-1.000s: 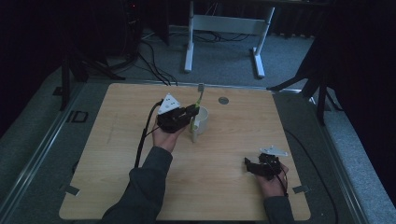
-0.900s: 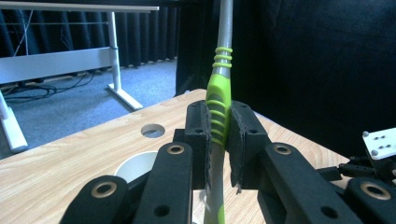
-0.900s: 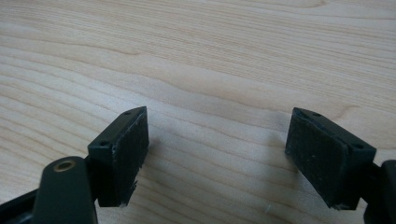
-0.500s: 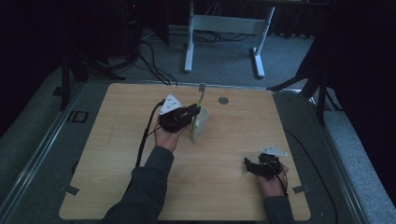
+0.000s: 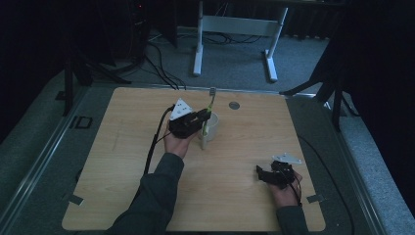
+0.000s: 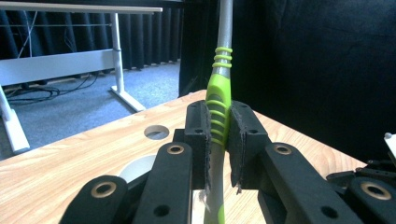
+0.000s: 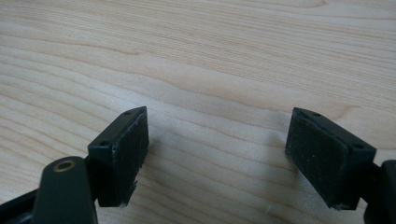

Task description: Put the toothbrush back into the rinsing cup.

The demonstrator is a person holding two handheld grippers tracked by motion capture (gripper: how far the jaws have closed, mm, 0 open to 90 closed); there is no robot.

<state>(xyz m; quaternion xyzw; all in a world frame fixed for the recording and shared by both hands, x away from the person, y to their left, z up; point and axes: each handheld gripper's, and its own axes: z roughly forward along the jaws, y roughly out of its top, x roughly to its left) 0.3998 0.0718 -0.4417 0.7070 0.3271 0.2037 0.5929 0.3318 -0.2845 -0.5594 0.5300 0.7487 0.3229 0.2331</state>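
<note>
Left gripper (image 6: 218, 140) clamped on green toothbrush (image 6: 217, 107), held upright beside white cup (image 5: 212, 126) near desk (image 5: 122, 196) far edge. Right gripper (image 7: 217, 154) wide open, empty, near right corner. Probably lowering into cup next; needs alignment over rim.

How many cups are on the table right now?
1. The cup stands near the middle of the table, by the left claw, which is shut on a toothbrush held upright. Nothing looks hidden.

left tongs (image 5: 201, 119) and toothbrush (image 5: 207, 117) edged slightly nearer the person
</note>
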